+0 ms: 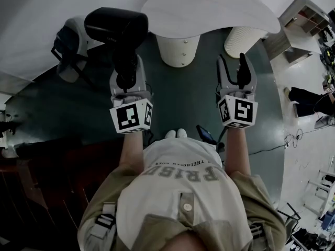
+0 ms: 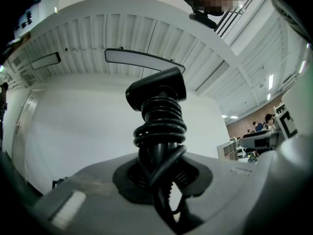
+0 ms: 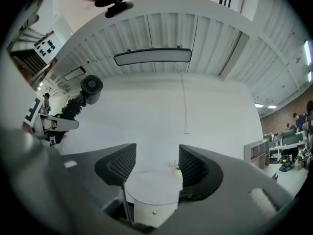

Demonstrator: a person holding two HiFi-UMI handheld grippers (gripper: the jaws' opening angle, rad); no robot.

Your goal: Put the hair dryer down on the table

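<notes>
On the left, the left gripper (image 1: 127, 73) has its jaws clamped on the handle (image 1: 125, 59) of the black hair dryer (image 1: 116, 25), with the cord (image 2: 160, 131) coiled round that handle, it seems. The dryer is up in the air, off the near left edge of the white table (image 1: 209, 9) and over the dark floor (image 1: 183, 98). Over to the right, the right gripper (image 1: 232, 61) has its jaws wide apart with nothing between them, pointing toward the table's near edge.
</notes>
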